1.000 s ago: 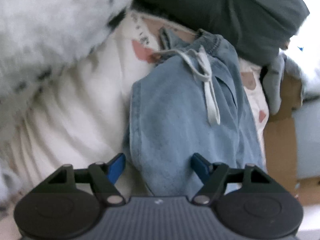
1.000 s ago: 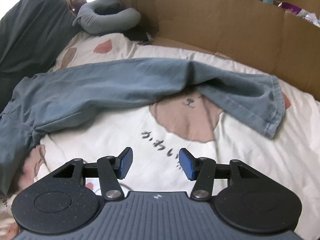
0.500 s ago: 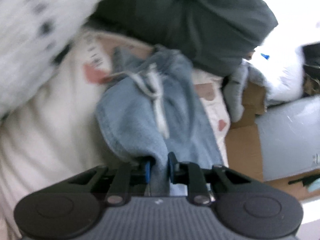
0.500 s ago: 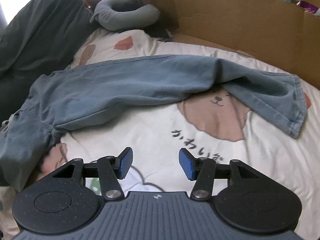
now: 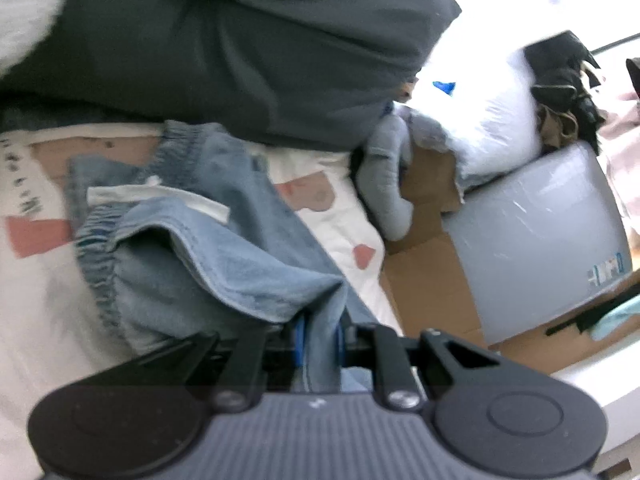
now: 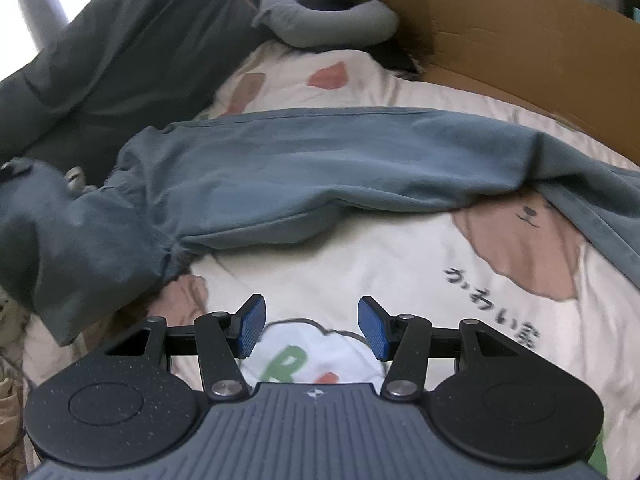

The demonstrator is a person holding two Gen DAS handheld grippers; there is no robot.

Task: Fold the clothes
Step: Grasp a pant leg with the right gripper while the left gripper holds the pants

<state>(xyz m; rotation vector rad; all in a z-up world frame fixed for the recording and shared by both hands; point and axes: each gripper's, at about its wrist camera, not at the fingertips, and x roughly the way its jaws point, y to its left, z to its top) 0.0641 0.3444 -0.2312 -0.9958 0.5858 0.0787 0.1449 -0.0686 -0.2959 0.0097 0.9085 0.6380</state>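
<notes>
- The left gripper (image 5: 319, 338) is pinching a fold of the blue denim trousers (image 6: 304, 168) near their elastic waistband (image 5: 98, 264), with the cloth gathered between the pressed-together blue pads.
- The white drawstring (image 5: 160, 198) lies across the waist end, just beyond that pinch.
- The right gripper (image 6: 312, 326) is spread wide and holds nothing; it hangs over a bare printed part of the bedsheet (image 6: 360, 276), on the near side of the trousers.
- The trousers lie lengthwise across the bed, waist toward the dark grey pillow (image 6: 120, 52), one leg running toward the cardboard wall (image 6: 540, 40) at the far edge, the other leg splaying off toward the right edge.
- My reading: the garment is being arranged or drawn by its waist, with no finished fold showing.
- The next move likely calls for the free gripper to take hold of denim elsewhere, so both ends can be carried together; the loose leg may drag or twist.
</notes>
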